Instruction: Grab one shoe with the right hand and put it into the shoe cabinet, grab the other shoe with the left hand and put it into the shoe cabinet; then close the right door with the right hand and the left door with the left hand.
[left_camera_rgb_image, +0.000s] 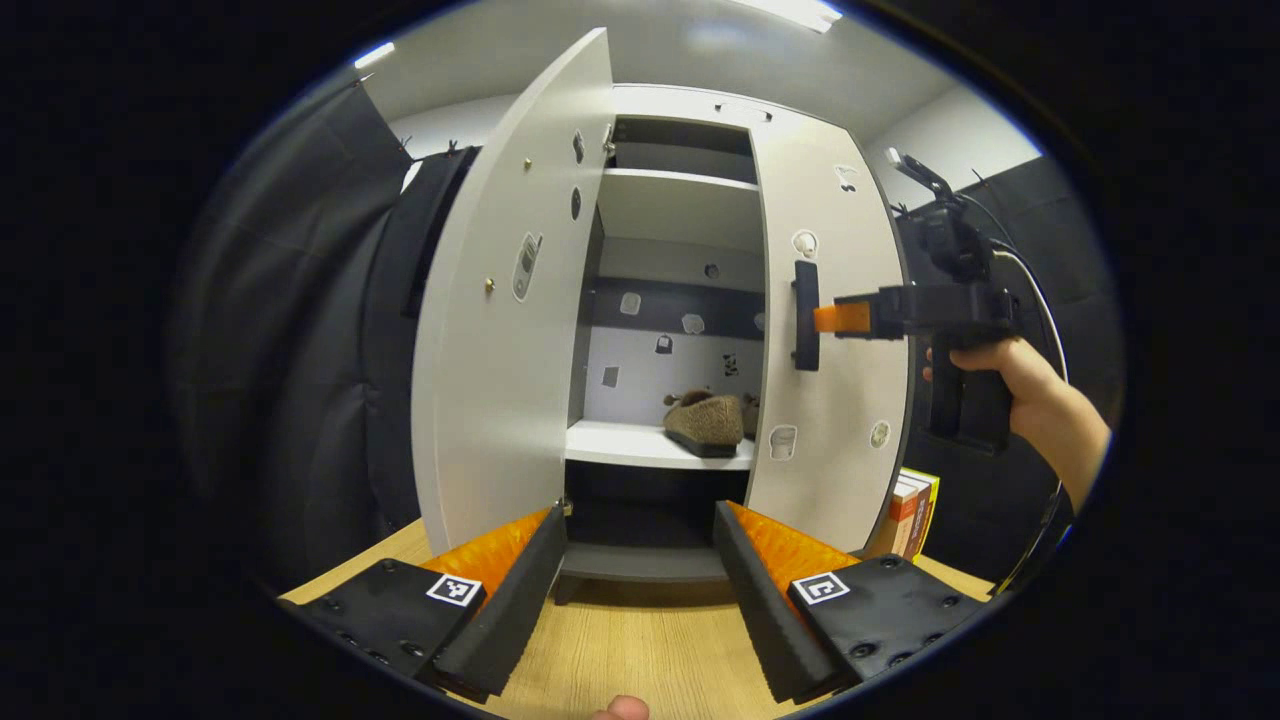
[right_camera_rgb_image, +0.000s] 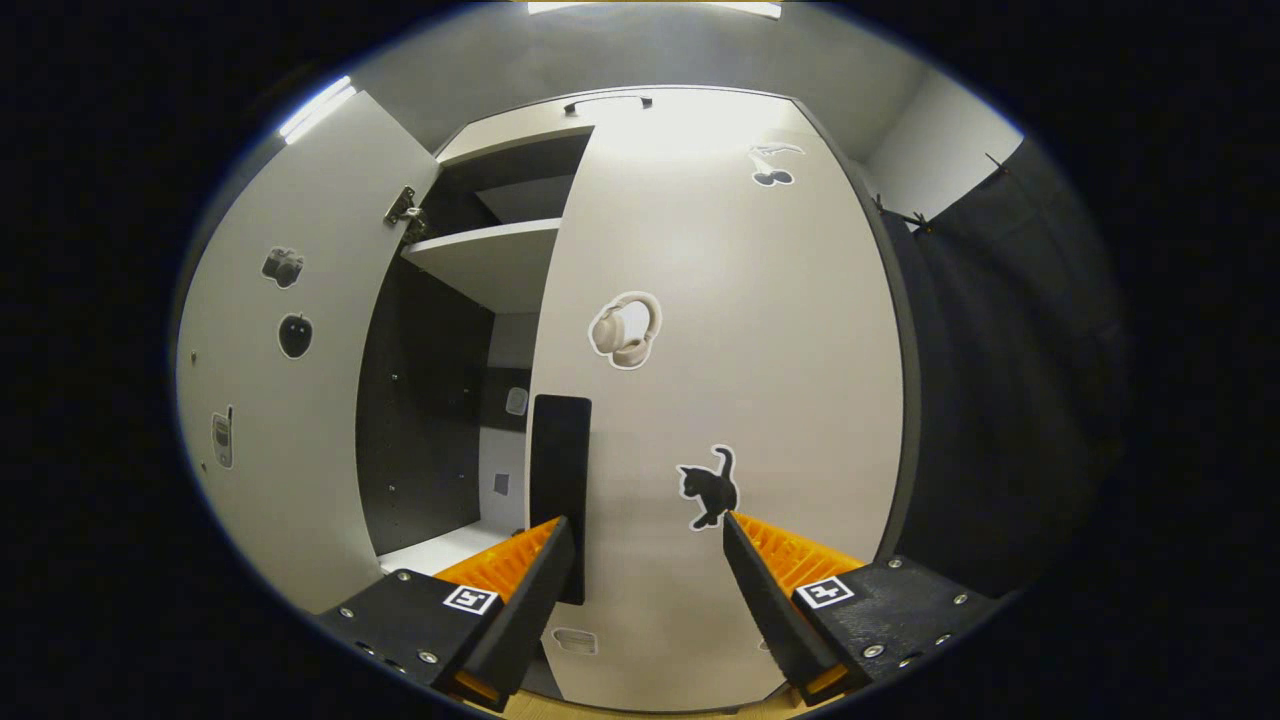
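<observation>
1. The shoe cabinet (left_camera_rgb_image: 690, 205) stands on a wooden table (left_camera_rgb_image: 640, 640); in the left gripper view it is straight ahead, a little far.
2. The left door (left_camera_rgb_image: 500, 330) stands wide open and swings out toward the near side, with small stickers on its inner face.
3. The right door (left_camera_rgb_image: 830, 330) is almost closed; a narrow gap stays between the two doors.
4. Through this gap a brown shoe (left_camera_rgb_image: 705, 420) lies on the white lower shelf (left_camera_rgb_image: 640, 447); a second shoe is partly hidden just behind it, beside the right door's edge.
5. The left gripper (left_camera_rgb_image: 640, 555) hangs low over the table in front of the cabinet, its fingers spread wide and holding nothing.
6. The right gripper (right_camera_rgb_image: 645, 560), held by a hand (left_camera_rgb_image: 1010, 370), is at the right door; its tip is touching or just beside the black handle (right_camera_rgb_image: 560, 490). Its fingers are wide apart and grip nothing.
7. Headphone (right_camera_rgb_image: 625, 330) and cat (right_camera_rgb_image: 710, 487) stickers are on the right door.
8. Some books (left_camera_rgb_image: 915, 510) stand to the right of the cabinet, near its foot.
</observation>
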